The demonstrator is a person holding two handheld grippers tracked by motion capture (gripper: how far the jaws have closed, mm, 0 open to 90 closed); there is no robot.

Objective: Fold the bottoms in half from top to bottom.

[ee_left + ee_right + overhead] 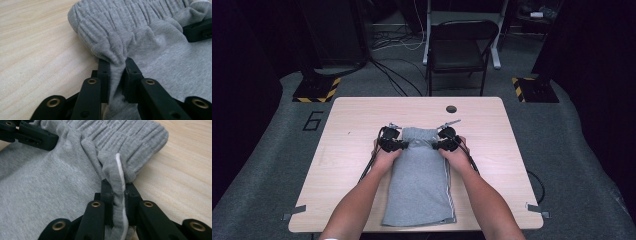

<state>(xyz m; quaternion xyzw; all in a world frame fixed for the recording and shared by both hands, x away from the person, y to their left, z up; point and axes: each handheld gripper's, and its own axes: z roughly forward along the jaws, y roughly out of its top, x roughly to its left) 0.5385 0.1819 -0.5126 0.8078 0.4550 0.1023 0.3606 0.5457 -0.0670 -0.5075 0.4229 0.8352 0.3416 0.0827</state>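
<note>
Folded grey sweatpants (419, 180) lie lengthwise on the wooden table (352, 120), their elastic waistband (418, 132) at the far end. My left gripper (404, 145) pinches a fold of grey cloth at the waistband's left corner; in the left gripper view that bunched fabric (117, 56) is squeezed between the two jaws of my left gripper (117, 65). My right gripper (435, 145) is shut on the right corner. In the right gripper view a fold with a white side stripe (120, 171) is clamped between the jaws of my right gripper (117, 187). The other gripper's black jaw (35, 136) shows far off.
A small dark hole (451, 109) sits in the table near its far edge. Beyond the table stands a black folding chair (459, 47), with cables on the grey floor. Bare wood lies to both sides of the sweatpants.
</note>
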